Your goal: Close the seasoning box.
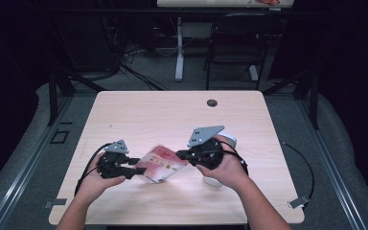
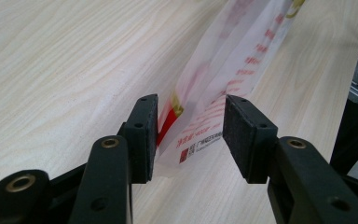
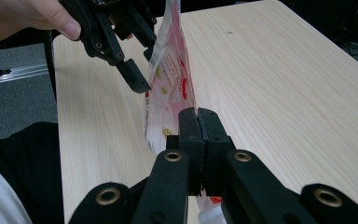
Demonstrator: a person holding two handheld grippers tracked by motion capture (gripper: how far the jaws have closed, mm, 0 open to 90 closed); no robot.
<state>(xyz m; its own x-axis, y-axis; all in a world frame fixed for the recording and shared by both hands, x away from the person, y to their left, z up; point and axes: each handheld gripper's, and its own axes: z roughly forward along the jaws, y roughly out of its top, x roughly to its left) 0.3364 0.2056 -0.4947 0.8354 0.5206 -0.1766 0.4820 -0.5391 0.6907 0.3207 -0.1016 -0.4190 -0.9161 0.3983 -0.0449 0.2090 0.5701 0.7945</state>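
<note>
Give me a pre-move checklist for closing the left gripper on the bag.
1. Right gripper clamped on bag: ok, jaws shut on its edge.
2. Bag between left gripper jaws: ok, its end sits in the gap.
3. Left pads pressing on bag: not ok, one pad is at the film, the other stands apart.
4. Bag off the table: ok for most of it, it hangs between the grippers; whether its lower edge touches the wood, cannot tell.
5. White item behind right hand out of the way: ok, it lies on the far side of the hand from the bag.
</note>
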